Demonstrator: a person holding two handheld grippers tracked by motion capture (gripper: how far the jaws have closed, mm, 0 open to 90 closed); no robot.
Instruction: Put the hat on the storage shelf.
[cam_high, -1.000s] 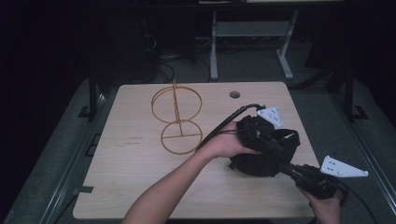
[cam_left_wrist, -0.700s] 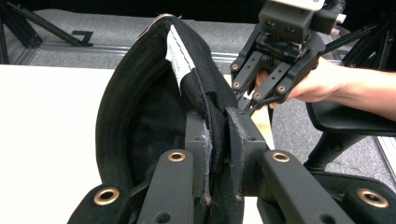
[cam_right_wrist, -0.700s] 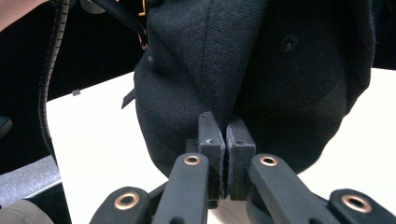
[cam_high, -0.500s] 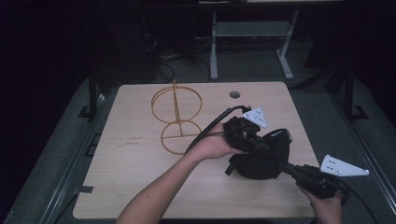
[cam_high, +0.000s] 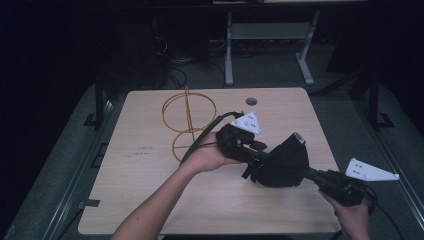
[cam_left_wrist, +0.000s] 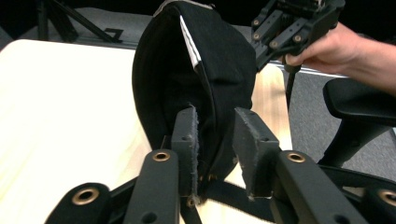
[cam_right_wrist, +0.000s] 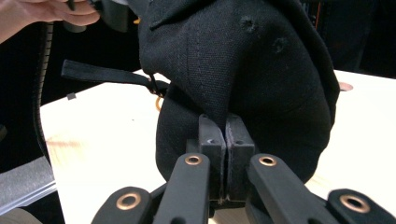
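A black cap (cam_high: 282, 161) is held up off the wooden table (cam_high: 150, 200), between my two grippers. My right gripper (cam_high: 309, 173) comes in from the lower right and is shut on the cap's fabric. In the right gripper view the pads (cam_right_wrist: 225, 126) press together on a fold of the cap (cam_right_wrist: 243, 65). My left gripper (cam_high: 256, 154) meets the cap from the left. In the left gripper view its jaws (cam_left_wrist: 217, 123) stand apart, with the cap's rim (cam_left_wrist: 205, 84) running between them. The cap's strap (cam_right_wrist: 107, 72) hangs loose.
A gold wire stand (cam_high: 187, 122) with round hoops stands at the table's back left. A cable hole (cam_high: 251, 101) sits near the far edge. A metal frame (cam_high: 270, 45) and floor cables lie behind the table. An office chair (cam_left_wrist: 359, 102) stands at the table's side.
My left gripper has moved left and slightly toward the front along the cap. The cap has shifted a little with it. The right gripper has stayed put.
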